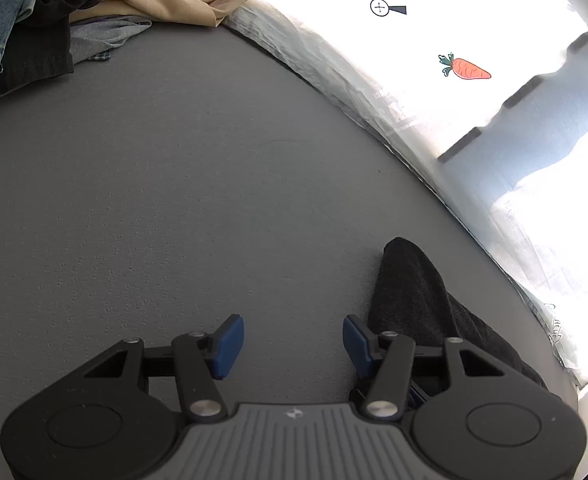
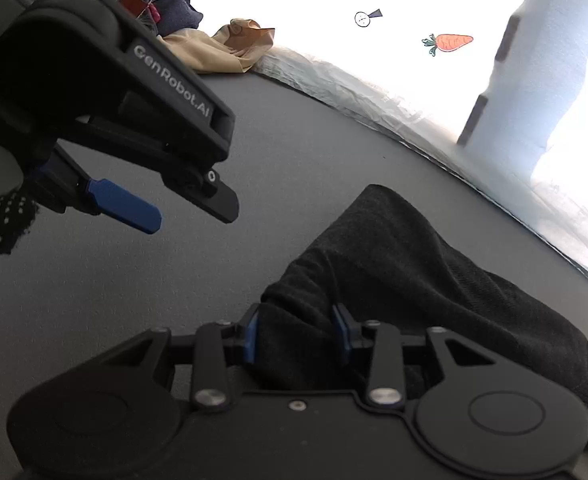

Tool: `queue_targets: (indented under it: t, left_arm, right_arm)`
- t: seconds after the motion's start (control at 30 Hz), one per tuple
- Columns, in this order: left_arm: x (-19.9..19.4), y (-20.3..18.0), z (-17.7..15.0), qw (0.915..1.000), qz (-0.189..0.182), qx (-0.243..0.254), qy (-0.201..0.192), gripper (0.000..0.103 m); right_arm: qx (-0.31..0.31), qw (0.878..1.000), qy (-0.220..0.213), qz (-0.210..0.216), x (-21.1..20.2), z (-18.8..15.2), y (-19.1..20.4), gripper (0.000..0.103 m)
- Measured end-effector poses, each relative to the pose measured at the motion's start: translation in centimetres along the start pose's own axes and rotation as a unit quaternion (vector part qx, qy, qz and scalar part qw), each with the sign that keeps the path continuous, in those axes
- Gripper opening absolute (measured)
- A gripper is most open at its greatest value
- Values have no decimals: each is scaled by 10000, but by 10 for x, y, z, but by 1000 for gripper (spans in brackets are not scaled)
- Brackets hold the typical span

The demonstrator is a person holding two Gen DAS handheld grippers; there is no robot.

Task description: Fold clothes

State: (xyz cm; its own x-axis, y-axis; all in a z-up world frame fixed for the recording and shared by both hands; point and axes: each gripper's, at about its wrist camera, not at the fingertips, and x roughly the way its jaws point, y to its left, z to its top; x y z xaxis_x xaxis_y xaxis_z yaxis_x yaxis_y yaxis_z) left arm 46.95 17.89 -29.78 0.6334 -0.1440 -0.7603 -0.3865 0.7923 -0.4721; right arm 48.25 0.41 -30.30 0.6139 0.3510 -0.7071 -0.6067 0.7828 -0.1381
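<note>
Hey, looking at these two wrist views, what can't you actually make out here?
- Dark garment: its type and full extent; the right tool covers its near part and the right wrist view's edge crops it.
- Pile of clothes: cut off by the top-left edge in the left wrist view; the left tool blocks it in the right.
- Bright wall: overexposed, detail washed out.

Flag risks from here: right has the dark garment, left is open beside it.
1. The right gripper pinches only a bunched fold of the dark garment; pulling may drag the cloth into a heap instead of spreading it.
2. The left gripper is open over bare grey surface, its right finger at the garment's edge; closing here likely grabs nothing.
3. The clothes pile sits on the same surface; a wide sweep could snag it.
</note>
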Motion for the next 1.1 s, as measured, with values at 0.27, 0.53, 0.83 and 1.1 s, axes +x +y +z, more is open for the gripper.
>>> queue_targets:
  t: [0.27,0.53,0.83,1.1]
  left_arm:
    - [2,-19,1,9997,-155,180,78,56]
    - [18,-98,-12,9916,-511,1149,309,56]
    - [47,-227,-55,9622,-1007,2480,508,56]
    - [99,-302,-109,9360,-853,3315,814,57]
  right_arm:
    - [1496,9868,-337,520,-36,14,-62,17]
    - [3167,9391,-994,889,-79,-13,-173,17]
    - [3522,9211,-1651,163,-150,-89,-321,16]
    - [3624,9152,-401,-1715,-144,-212,-404,22]
